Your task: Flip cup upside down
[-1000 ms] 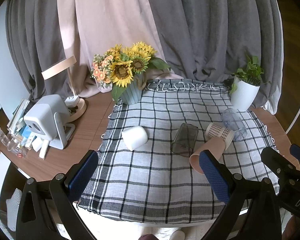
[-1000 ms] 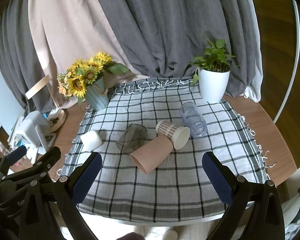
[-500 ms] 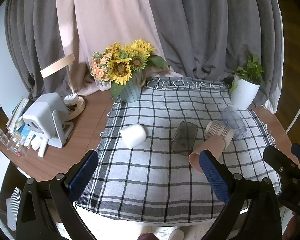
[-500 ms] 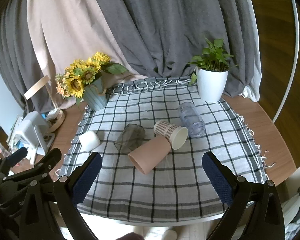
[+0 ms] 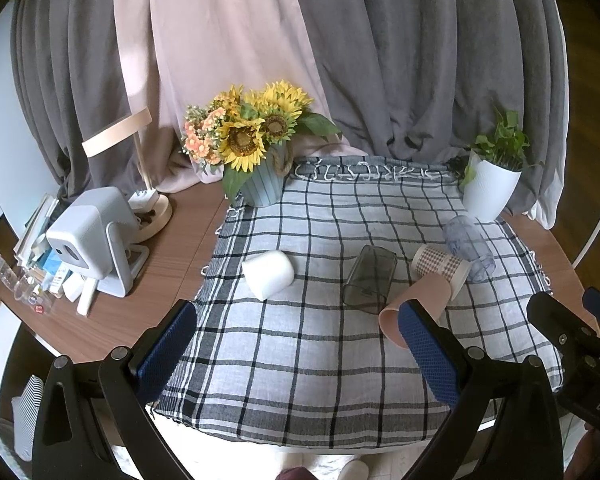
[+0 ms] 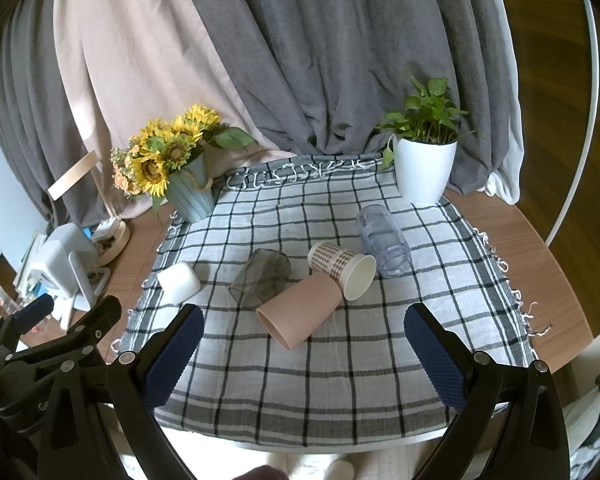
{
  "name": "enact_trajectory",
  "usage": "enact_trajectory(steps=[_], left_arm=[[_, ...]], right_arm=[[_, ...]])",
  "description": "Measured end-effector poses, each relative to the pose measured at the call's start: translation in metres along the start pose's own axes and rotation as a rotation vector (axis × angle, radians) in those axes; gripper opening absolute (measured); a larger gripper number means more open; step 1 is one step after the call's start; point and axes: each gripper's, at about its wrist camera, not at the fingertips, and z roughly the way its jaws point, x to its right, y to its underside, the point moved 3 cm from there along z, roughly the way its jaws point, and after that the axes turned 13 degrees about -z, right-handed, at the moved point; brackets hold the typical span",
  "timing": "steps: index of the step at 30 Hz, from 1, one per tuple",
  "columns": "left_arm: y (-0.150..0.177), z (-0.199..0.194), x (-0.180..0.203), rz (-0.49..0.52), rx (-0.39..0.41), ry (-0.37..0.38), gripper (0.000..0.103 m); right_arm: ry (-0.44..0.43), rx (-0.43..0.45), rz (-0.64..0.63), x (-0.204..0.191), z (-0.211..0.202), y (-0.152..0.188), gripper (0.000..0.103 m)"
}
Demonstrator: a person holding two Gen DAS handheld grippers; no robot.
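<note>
Several cups lie on their sides on a checked cloth [image 6: 340,364]: a white cup [image 5: 269,274] [image 6: 179,281], a smoky grey cup [image 5: 370,280] [image 6: 261,277], a pink cup [image 5: 414,306] [image 6: 300,310], a checked paper cup [image 5: 440,267] [image 6: 342,270] and a clear cup [image 5: 468,246] [image 6: 382,240]. My left gripper [image 5: 296,352] is open and empty, above the cloth's near edge. My right gripper [image 6: 300,356] is open and empty, just short of the pink cup. Each gripper shows at the other view's lower edge.
A sunflower vase [image 5: 260,184] [image 6: 190,192] stands at the cloth's back left, a white plant pot [image 5: 490,192] [image 6: 424,172] at the back right. A white device [image 5: 88,236] and clutter sit on the wooden table [image 5: 168,280] at left. Curtains hang behind.
Both views have pulled back and risen slightly, so the table sits a little lower and smaller. The cups have not moved. Both grippers stay open.
</note>
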Motion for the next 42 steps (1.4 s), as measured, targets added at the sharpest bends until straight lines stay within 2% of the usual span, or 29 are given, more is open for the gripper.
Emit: enact_trajectory(steps=[14,25,34,42], left_arm=[[0.0,0.001,-0.001,0.001,-0.006,-0.006,0.103],[-0.014,0.026,-0.014,0.009,-0.042,-0.033,0.103],[-0.022,0.075,-0.045,0.017,-0.113,-0.097,0.103],[-0.034,0.131,-0.063,0.08,-0.202,-0.08,0.103]], right_arm=[[-0.001,-0.002,0.0,-0.002,0.003,0.0,0.101],[-0.004,-0.014,0.01,-0.003,0.015,-0.005,0.101],[-0.003,-0.084,0.028,-0.033,0.081,-0.022,0.101],[-0.005,-0.158,0.031,-0.064,0.145,-0.043,0.1]])
